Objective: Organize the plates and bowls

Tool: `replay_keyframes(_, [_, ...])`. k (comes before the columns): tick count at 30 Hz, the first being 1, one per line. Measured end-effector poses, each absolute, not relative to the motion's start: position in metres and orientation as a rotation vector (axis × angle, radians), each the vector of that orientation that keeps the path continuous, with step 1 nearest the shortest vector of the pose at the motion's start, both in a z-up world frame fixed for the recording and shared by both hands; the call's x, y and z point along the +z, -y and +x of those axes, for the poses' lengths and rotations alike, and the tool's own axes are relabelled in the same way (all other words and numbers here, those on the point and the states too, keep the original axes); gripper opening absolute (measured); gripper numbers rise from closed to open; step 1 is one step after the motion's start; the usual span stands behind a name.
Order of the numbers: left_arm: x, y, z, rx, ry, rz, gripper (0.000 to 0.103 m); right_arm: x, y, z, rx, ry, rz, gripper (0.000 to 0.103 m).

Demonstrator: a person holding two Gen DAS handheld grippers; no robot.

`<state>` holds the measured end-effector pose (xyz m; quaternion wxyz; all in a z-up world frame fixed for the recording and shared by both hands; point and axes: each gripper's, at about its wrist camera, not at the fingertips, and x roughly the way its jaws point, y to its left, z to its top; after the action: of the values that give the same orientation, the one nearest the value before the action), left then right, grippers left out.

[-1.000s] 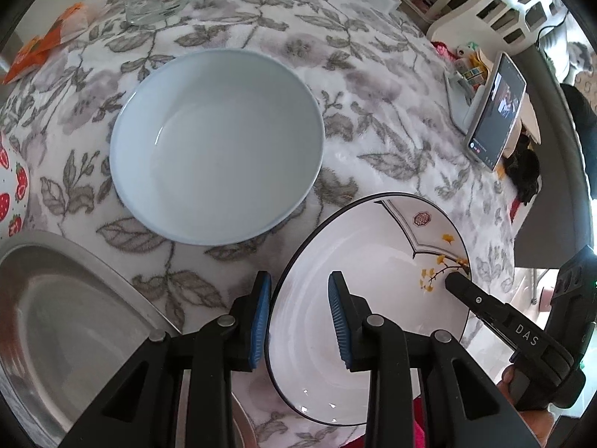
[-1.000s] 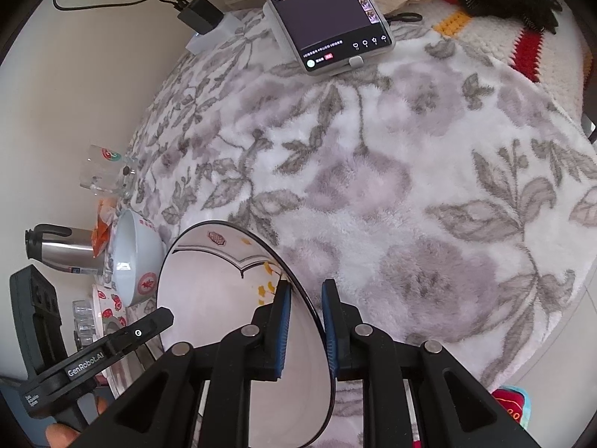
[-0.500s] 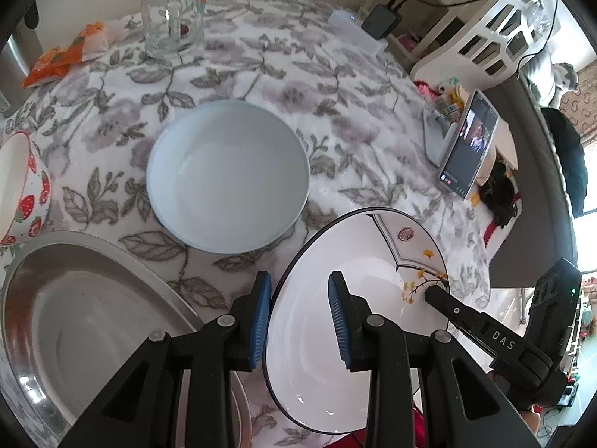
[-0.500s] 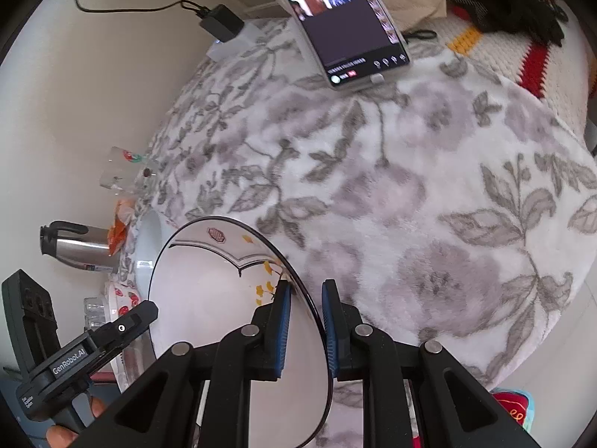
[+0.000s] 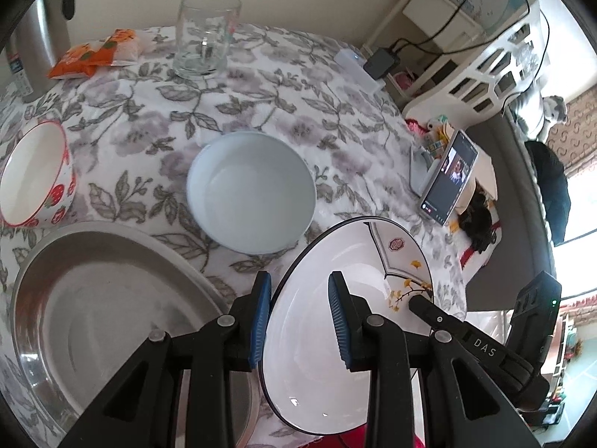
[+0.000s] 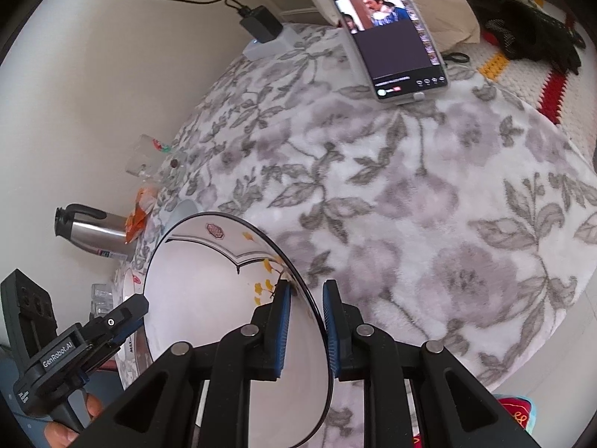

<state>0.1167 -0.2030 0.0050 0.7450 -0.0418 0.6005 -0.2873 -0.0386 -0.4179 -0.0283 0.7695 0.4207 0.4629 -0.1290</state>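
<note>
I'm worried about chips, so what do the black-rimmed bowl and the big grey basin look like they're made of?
Black-rimmed bowl: likely glazed porcelain, glossy white with painted yellow leaves and sharp highlights. Grey basin: looks like stainless steel, with a brushed metallic sheen and mirror-like rim.

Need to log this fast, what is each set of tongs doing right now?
Left tongs: closed on the near rim of the white bowl.
Right tongs: closed on the opposite rim of it.

Home living room: floral tablecloth (image 5: pixel 283 104), sofa (image 5: pixel 522 201), propped phone (image 6: pixel 391 33).
</note>
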Motion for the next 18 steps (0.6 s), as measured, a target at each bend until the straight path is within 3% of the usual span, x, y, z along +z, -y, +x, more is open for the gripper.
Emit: replay_keyframes(18, [0.012,0.094,0.111,-0.514,-1.277,-0.325,0.033,0.003,0.344,-0.009,-0.128,-1.014,0.789,0.020])
